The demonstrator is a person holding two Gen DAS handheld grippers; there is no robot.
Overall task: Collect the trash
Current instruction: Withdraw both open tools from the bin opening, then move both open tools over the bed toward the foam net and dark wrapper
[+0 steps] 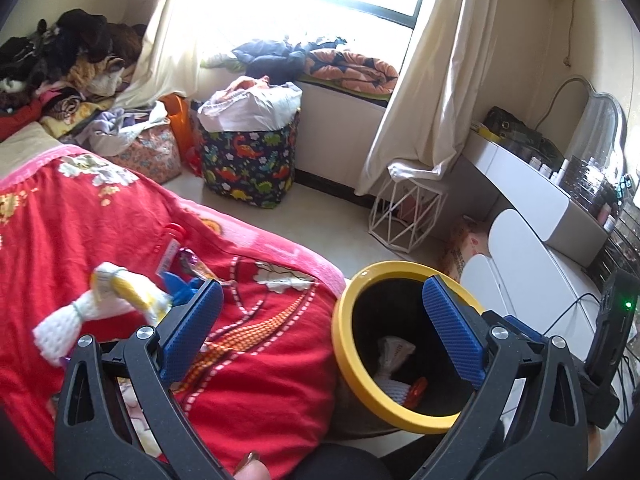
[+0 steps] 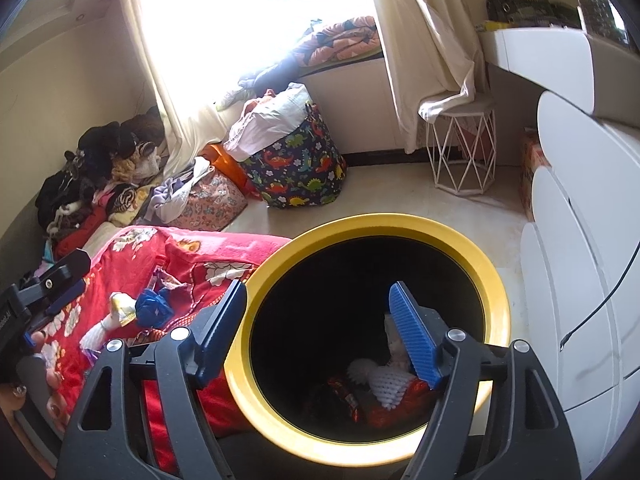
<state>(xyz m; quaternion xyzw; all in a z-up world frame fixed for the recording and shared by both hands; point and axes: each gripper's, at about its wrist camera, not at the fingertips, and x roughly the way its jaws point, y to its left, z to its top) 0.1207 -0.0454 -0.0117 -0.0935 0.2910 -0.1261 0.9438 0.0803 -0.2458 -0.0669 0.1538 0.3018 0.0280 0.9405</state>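
Right wrist view looks almost straight into my round black trash bin with the yellow rim [image 2: 494, 280], and at its bottom lie a white foam net sleeve [image 2: 386, 386] and some crumpled red wrappers [image 2: 400, 404], so part of the trash is already collected. My right gripper [image 2: 320, 336] hangs over the bin's mouth with its blue-padded jaws spread apart and nothing between them; I judge a drop is just done here. More trash waits on the red flowered blanket [image 1: 260, 376] beside the bin: a white foam net sleeve around a yellow packet [image 1: 116, 300], a crumpled blue wrapper [image 1: 182, 290] next to it, and a shiny foil wrapper [image 1: 192, 264] just beyond. My left gripper [image 1: 324, 332] is spread wide and empty, one pad near the blue wrapper, the other over the bin's rim. The next step, as I judge it, is to swing left toward that pile, lower the jaws around one piece and close; the soft foam will need a firm squeeze without catching the blanket. Farther off stand a dinosaur-print fabric basket [image 1: 248, 164] and a white wire stool [image 1: 404, 212] under the curtain.
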